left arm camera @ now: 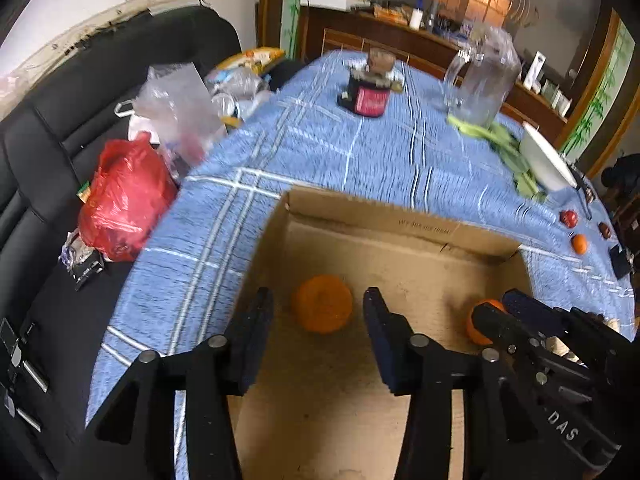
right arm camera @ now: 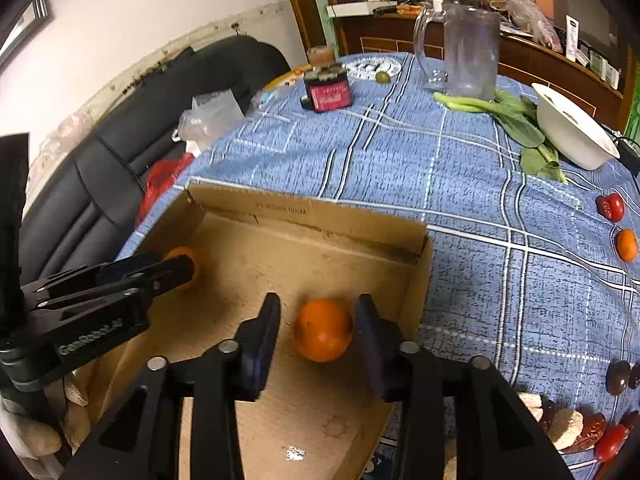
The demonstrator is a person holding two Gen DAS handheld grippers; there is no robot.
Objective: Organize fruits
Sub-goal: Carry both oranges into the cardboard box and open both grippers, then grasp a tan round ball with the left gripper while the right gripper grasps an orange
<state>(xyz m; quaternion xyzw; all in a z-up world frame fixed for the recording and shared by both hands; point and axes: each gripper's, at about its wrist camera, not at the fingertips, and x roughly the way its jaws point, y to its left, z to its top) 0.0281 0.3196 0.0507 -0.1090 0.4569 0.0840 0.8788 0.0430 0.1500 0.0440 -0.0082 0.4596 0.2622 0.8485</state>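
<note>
Both grippers are down in the cardboard box [right arm camera: 304, 216] and each has an orange resting on the floor between its spread fingers: the left gripper [left arm camera: 318, 312] flanks the left orange [left arm camera: 322, 303] with a clear gap on both sides, and the right gripper [right arm camera: 318, 314] brackets the right orange [right arm camera: 323, 329] the same way, pads not pressing, so neither holds anything. These 2 fruits look firm but round and smooth-skinned, light enough, apt to roll on the bare cardboard; I'd take each across its widest middle with gentle pressure. The box walls are low, the right orange sits near the right wall, and the floor between the fruits is open. Beyond the far rim, the blue checked tablecloth [right arm camera: 460, 184] gives free room, with another small orange [right arm camera: 626, 245] and a red fruit [right arm camera: 611, 207] waiting near the right edge, then greens [right arm camera: 516, 118], a white bowl [right arm camera: 572, 136] and a clear jug [right arm camera: 472, 48]
</note>
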